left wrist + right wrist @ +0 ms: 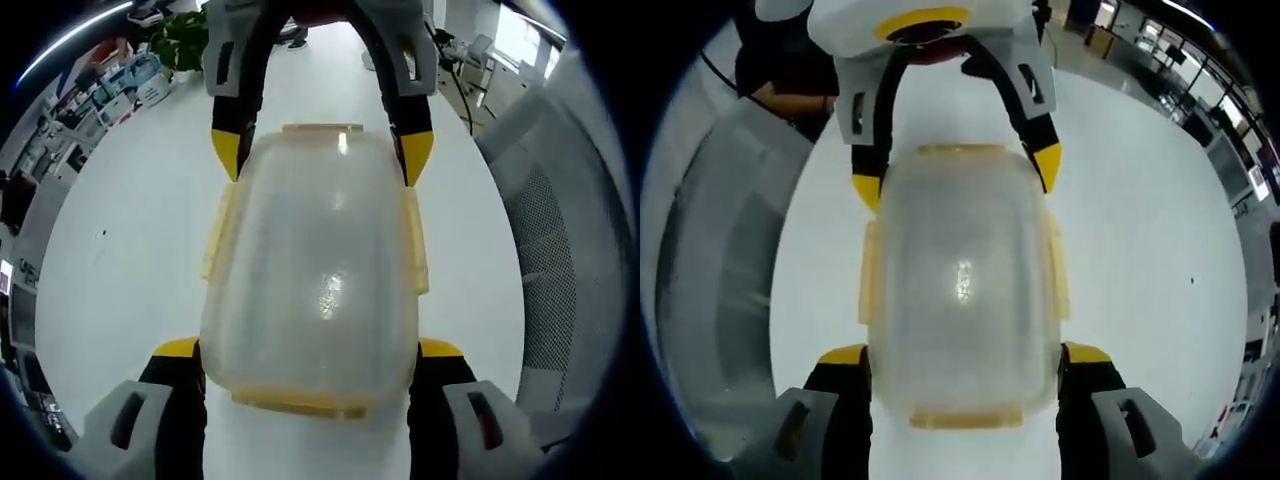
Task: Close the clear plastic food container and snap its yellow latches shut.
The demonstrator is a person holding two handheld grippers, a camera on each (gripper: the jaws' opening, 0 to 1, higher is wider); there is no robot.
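The left tool stands spread, its jaws flanking one end of the clear container on the white worktop. The right tool, also spread, brackets the opposite end. The lid is on, and yellow latches line its sides and ends.

The clear plastic container lay flat on the white counter with its frosted lid seated on top. Pale yellow latches ran along all four edges, one on each long side and one at each short end. Whether the latches were snapped down could not be told.
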